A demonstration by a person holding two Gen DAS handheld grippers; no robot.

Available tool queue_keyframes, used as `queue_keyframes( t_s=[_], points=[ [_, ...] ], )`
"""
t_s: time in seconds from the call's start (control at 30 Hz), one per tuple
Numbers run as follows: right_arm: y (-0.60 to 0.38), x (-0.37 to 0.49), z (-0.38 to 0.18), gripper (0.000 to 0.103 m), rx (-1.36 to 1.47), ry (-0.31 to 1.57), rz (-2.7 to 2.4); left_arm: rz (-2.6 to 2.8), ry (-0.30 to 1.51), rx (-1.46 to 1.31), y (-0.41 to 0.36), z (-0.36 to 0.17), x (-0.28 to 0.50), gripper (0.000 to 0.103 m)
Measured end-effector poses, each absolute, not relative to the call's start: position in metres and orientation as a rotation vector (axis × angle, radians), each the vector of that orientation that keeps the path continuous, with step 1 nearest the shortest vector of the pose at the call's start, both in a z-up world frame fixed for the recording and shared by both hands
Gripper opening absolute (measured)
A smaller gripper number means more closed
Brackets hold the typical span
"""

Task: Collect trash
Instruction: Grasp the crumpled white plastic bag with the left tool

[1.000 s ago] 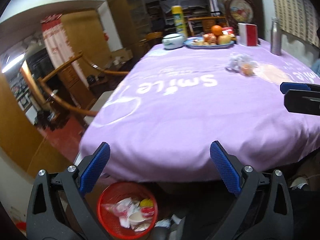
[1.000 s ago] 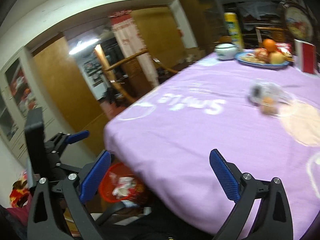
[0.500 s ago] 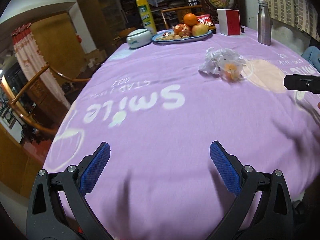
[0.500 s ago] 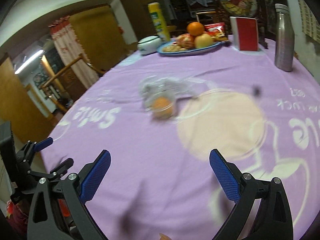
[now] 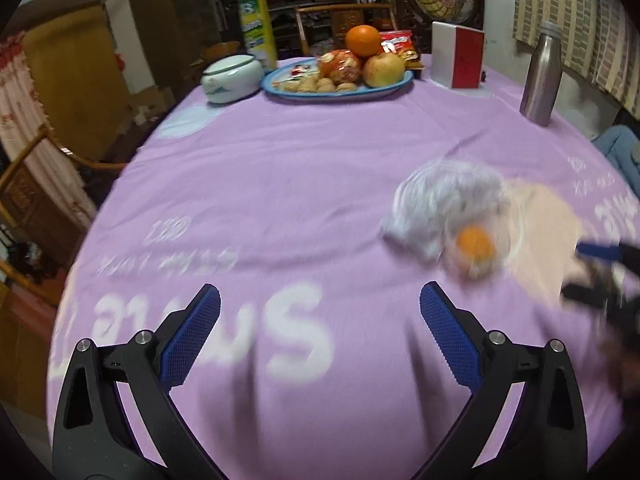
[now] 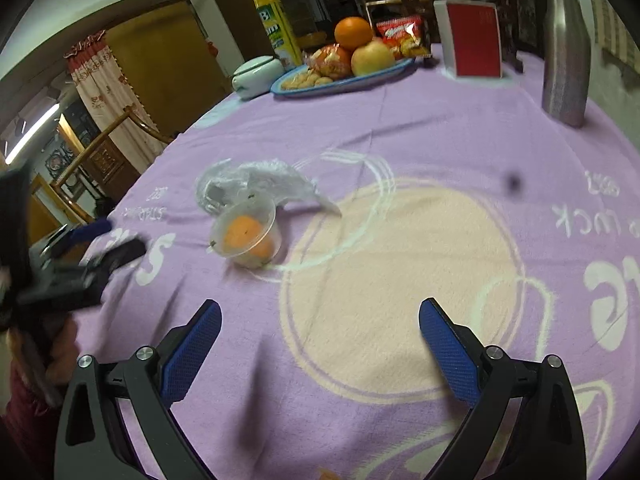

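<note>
While I look through the left wrist camera, my left gripper (image 5: 320, 320) hangs over the purple tablecloth (image 5: 280, 168) with its blue fingers (image 5: 192, 336) spread wide apart and nothing between them; ahead and to the right lies the trash, a crumpled clear plastic bag (image 5: 444, 204) touching a clear plastic cup (image 5: 476, 246) with something orange inside, both blurred; at the far right edge I see the right gripper (image 5: 600, 268), smeared by motion, near the cup but apart from it; at the far side of the table stand a blue plate (image 5: 340, 90) of fruit and snacks, a white lidded bowl (image 5: 230, 78), a yellow can (image 5: 256, 40), a red and white box (image 5: 458, 54) and a steel bottle (image 5: 542, 76).

Through the right wrist camera, my right gripper (image 6: 320, 320) also holds its fingers (image 6: 448, 352) wide apart and empty above the cream circle printed on the tablecloth (image 6: 440, 140); the plastic cup (image 6: 248, 236) lies tipped on its side ahead and to the left, mouth toward me, with the orange thing inside; the plastic bag (image 6: 256, 184) sits just behind it, touching it; the left gripper (image 6: 88, 248) shows blurred at the left edge, near the cup, and I cannot tell its spread from here; the plate (image 6: 344, 76), bowl (image 6: 256, 74), can (image 6: 276, 28), box (image 6: 472, 40) and bottle (image 6: 566, 52) stand well beyond.
</note>
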State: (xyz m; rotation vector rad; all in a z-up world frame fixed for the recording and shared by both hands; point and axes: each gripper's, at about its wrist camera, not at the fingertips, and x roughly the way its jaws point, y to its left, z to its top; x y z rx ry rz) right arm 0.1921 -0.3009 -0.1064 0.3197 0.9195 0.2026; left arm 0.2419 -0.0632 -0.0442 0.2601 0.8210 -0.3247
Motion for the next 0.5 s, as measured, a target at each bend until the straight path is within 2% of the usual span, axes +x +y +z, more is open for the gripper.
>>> queue_keyframes(
  t_s=[0.27,0.4,0.5],
  points=[
    [-0.295,0.198,-0.114,0.099,0.325,0.97,0.24,-0.521,0.848,0.273,-0.131,-0.048,0.279,0.096],
    [-0.294,0.197,-0.114,0.099,0.331,0.969,0.243,-0.56,0.939,0.312,-0.163,-0.064,0.299,0.096],
    [-0.294,0.197,-0.114,0.099,0.332,0.968,0.244,-0.56,1.013,0.247,-0.154,-0.073,0.319,0.097]
  ],
)
